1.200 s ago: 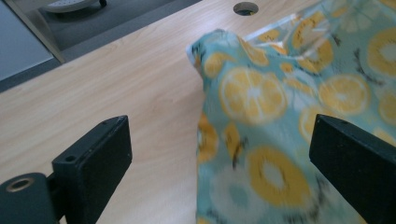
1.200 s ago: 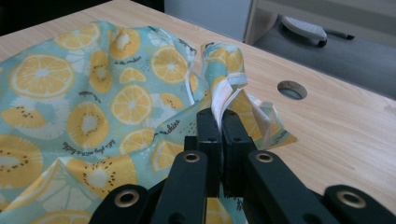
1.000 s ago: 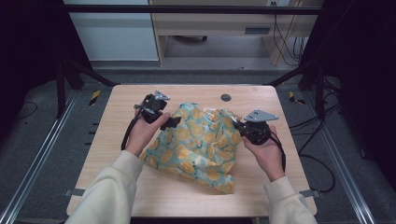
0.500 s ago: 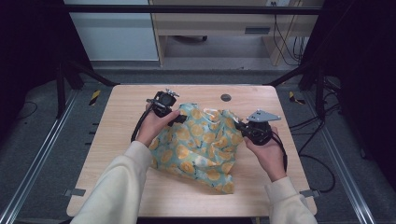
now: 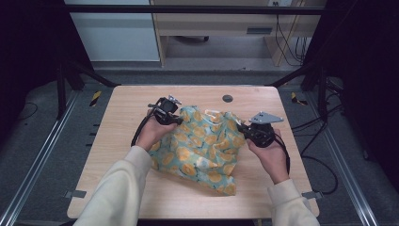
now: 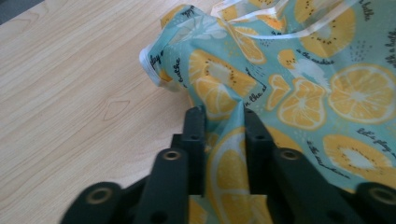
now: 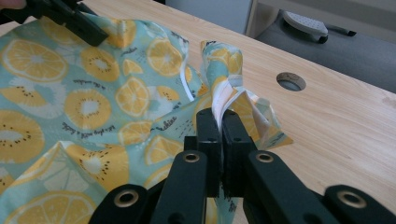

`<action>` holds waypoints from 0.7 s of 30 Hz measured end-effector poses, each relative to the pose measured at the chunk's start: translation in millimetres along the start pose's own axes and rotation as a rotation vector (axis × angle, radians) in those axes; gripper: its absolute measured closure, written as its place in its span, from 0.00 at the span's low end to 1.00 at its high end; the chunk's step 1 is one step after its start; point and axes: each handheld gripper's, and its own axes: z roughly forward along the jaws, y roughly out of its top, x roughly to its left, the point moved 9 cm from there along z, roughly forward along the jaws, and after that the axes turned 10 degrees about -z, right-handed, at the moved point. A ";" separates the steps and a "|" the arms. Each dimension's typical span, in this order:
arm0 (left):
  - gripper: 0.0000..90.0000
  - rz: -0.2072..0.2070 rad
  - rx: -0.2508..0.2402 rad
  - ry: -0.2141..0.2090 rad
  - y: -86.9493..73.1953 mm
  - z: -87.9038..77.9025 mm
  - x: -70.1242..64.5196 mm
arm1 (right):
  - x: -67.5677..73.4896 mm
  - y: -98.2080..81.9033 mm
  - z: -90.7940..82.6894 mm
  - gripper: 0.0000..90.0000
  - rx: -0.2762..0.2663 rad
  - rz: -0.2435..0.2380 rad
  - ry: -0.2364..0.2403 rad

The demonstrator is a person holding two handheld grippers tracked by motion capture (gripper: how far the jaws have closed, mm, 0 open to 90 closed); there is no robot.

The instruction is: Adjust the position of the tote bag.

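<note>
A teal cloth (image 5: 203, 146) printed with orange and kiwi slices lies crumpled in the middle of the wooden table (image 5: 117, 113). My left gripper (image 5: 178, 120) is at the cloth's far left corner, shut on a fold of it (image 6: 224, 135). At the cloth's right side my right gripper (image 5: 242, 128) is shut on a bunched white-hemmed edge (image 7: 220, 105). In the right gripper view the left gripper (image 7: 88, 32) shows at the top left, on the cloth (image 7: 84, 102). The cloth (image 6: 299, 70) spreads to the right in the left gripper view.
A round grommet hole (image 5: 227, 98) sits near the table's far edge, also seen as a hole (image 7: 290, 81) in the right gripper view. Bare wood (image 5: 108, 155) lies left of the cloth. Cables (image 5: 324, 122) trail off the table's right side.
My left gripper has moved right and inward along the cloth's far edge, now gripping near the upper left corner. The right gripper has stayed in place, still holding the cloth.
</note>
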 end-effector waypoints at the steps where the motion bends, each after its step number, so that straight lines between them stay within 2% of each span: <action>1: 0.91 0.003 -0.011 -0.001 -1.2 -2.5 -0.3 | -0.6 -0.4 -1.0 0.98 0.001 0.003 -0.002; 7: 0.97 -0.024 -0.114 -0.008 -7.7 -20.8 -2.1 | -2.9 -0.6 -9.0 0.98 0.016 -0.005 -0.010; 10: 0.98 -0.019 -0.164 0.004 -10.1 -31.7 -3.7 | -4.3 3.2 -15.5 0.98 0.015 -0.012 -0.020; 13: 0.98 0.004 -0.193 0.016 -12.8 -42.9 -7.2 | -8.9 9.5 -22.5 0.98 0.005 0.002 -0.042; 16: 0.98 0.005 -0.218 0.018 -14.4 -54.1 -8.6 | -11.9 14.7 -28.6 0.99 0.006 -0.008 -0.048; 19: 0.99 0.015 -0.239 -0.004 -17.0 -65.9 -9.4 | -15.6 19.2 -38.3 0.99 -0.002 -0.012 -0.059; 21: 0.99 0.028 -0.254 0.003 -20.0 -75.4 -7.7 | -22.4 23.1 -47.6 0.99 -0.026 0.010 -0.079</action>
